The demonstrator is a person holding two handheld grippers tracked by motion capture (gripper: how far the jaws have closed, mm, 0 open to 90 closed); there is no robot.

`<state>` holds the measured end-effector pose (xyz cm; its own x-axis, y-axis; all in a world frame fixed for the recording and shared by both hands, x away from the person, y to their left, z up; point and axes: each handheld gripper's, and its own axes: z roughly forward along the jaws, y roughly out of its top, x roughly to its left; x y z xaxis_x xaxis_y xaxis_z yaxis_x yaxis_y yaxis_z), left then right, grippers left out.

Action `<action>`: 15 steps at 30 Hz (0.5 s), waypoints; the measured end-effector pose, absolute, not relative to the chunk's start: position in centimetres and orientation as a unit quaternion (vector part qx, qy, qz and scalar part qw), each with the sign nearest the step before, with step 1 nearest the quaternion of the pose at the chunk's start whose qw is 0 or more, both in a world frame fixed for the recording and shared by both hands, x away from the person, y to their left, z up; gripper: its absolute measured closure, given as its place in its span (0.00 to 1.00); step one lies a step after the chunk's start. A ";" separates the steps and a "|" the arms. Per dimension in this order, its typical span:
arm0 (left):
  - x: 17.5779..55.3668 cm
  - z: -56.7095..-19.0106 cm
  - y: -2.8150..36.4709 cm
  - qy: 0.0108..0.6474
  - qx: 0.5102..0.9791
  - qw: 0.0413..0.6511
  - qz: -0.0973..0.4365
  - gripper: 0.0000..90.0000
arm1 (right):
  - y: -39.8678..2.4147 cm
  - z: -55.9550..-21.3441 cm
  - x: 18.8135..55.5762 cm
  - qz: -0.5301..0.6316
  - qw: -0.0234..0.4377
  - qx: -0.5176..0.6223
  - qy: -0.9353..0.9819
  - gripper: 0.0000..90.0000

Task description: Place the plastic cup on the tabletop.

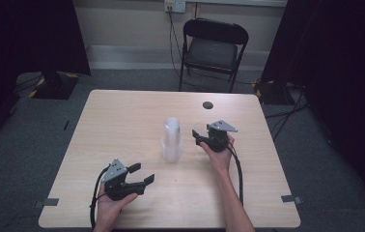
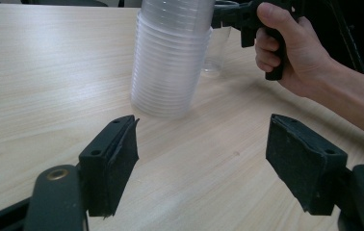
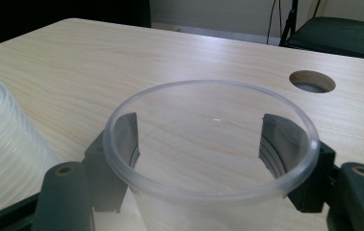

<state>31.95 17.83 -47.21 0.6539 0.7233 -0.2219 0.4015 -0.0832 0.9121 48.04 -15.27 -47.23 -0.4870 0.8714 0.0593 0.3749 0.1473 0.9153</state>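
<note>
With the left gripper (image 1: 139, 175) resting wide open and empty near the counter's (image 1: 122, 116) front edge, the right gripper (image 3: 199, 144), its jaws around 1 clear cup (image 3: 209, 159) standing upright just right of the inverted cup stack (image 1: 171, 140), should squeeze gently to avoid buckling; no writing is readable.

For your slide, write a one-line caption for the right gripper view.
The right gripper has a clear plastic cup between its jaws on a wooden table.
</note>
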 end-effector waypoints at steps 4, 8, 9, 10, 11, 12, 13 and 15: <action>32.0 -47.1 17.8 0.387 0.722 0.554 0.146 0.30 | -15.4 -47.3 47.6 0.482 0.258 0.435 0.716 0.33; 32.0 -47.1 17.8 0.388 0.721 0.554 0.146 0.30 | -15.4 -47.3 47.2 0.479 0.261 0.433 0.718 0.33; 32.0 -47.1 17.8 0.389 0.721 0.554 0.146 0.30 | -15.5 -47.4 47.0 0.479 0.262 0.431 0.718 0.33; 32.0 -47.1 17.8 0.388 0.720 0.556 0.146 0.30 | -15.5 -47.4 46.9 0.479 0.263 0.431 0.718 0.33; 32.0 -47.1 17.8 0.388 0.720 0.556 0.146 0.30 | -15.6 -47.5 46.8 0.478 0.262 0.433 0.718 0.33; 32.0 -47.1 17.7 0.388 0.720 0.556 0.145 0.30 | -15.6 -47.5 46.7 0.478 0.263 0.433 0.718 0.33; 32.0 -47.1 17.7 0.388 0.721 0.556 0.144 0.30 | -15.7 -47.5 46.7 0.478 0.263 0.431 0.719 0.33; 32.0 -47.1 17.6 0.388 0.721 0.556 0.143 0.30 | -15.8 -47.5 46.5 0.477 0.261 0.434 0.718 0.33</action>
